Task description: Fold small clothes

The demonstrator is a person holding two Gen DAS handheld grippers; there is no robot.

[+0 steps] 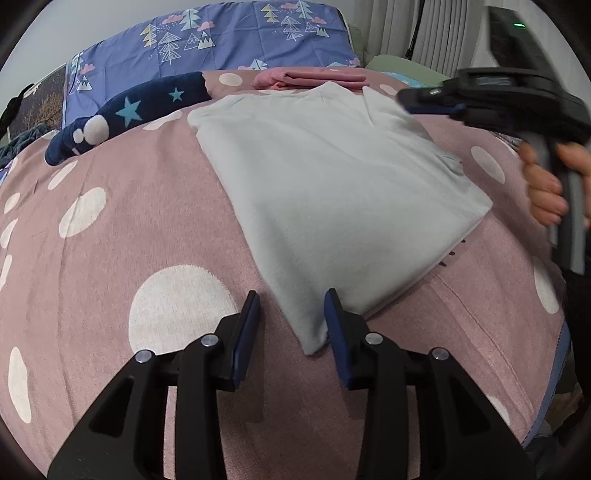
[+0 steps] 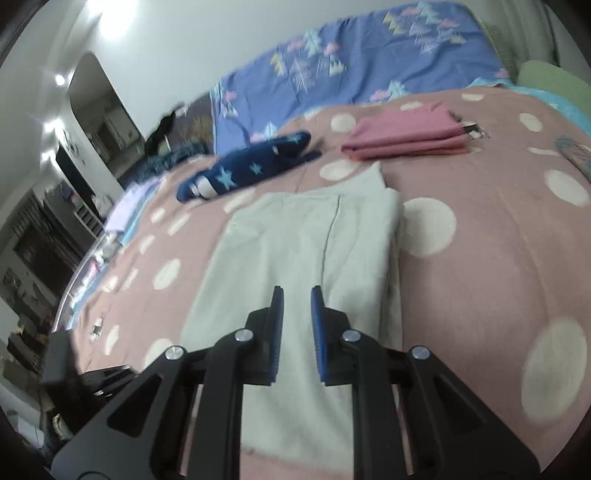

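White shirt [image 1: 332,192] lies partly folded, centre of bed [image 1: 110,258]; pink folded pile [image 2: 406,136] done at 12 o'clock. Left tool [image 1: 291,317] apart around near corner; right tool [image 2: 297,314] apart, empty. Final folds left.

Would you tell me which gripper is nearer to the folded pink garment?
Right. The right gripper hangs over the white garment's far end, just short of the folded pink garment; the left gripper sits at the near corner.

Bed [image 2: 480,266] with pink polka-dot cover, blue tree-print quilt [image 1: 236,40], white wall [image 2: 184,40], grey curtains [image 1: 443,33], dark shelves [image 2: 40,236].
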